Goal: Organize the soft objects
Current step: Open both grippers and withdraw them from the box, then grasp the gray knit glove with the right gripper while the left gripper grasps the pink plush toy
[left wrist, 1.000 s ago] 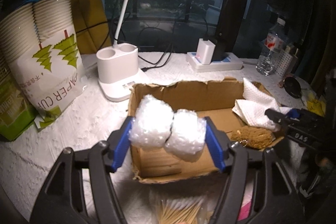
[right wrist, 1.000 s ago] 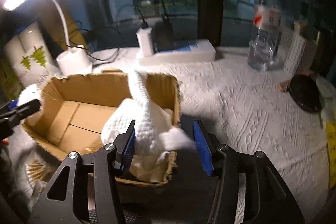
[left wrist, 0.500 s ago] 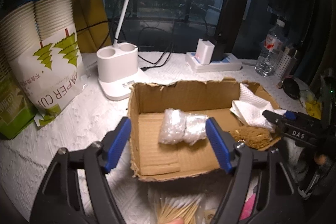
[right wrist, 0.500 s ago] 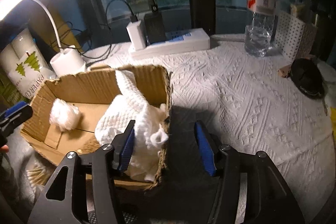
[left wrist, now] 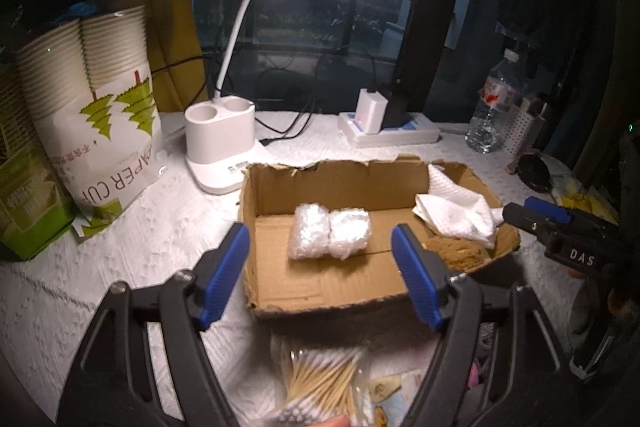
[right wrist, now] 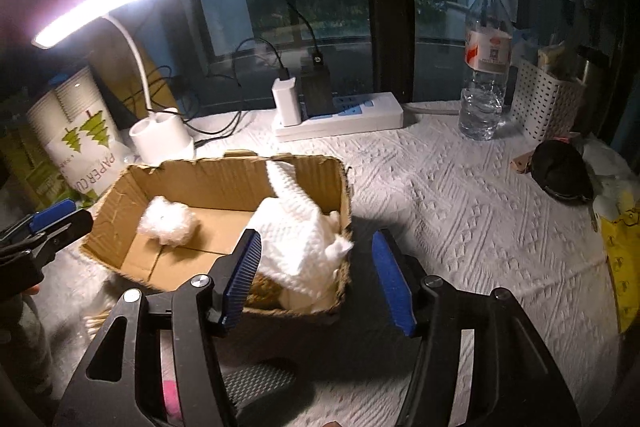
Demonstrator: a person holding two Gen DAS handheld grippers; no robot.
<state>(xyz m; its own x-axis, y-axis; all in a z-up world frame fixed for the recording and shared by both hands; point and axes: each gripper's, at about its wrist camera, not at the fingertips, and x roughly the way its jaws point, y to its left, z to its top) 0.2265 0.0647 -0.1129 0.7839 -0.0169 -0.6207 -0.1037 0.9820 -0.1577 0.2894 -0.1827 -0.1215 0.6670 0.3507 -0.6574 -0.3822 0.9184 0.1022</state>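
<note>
Bubble wrap bundle (left wrist: 329, 233) lies on the floor of the cardboard box (left wrist: 320, 293) — a second ago it was pinched between the left gripper's blue pads above the box; half a second ago it was already down. White waffle-weave cloth (right wrist: 298, 235) sits heaped in the box's right end, over a brown fibrous pad (left wrist: 456, 253), no longer between the right pads as it was a second ago. Judgement: two soft items now stowed, both placements done.

Left gripper (left wrist: 320, 273) — jaws stand wide, nothing between them, hanging over the box's near wall; they opened within the last second and have since held. Right gripper (right wrist: 316, 281) — jaws have just been opening further, pads clear of the cloth, nothing held. Bag of cotton swabs (left wrist: 320, 381) waits on the white tablecloth (right wrist: 460, 207) just in front of the box.
</note>
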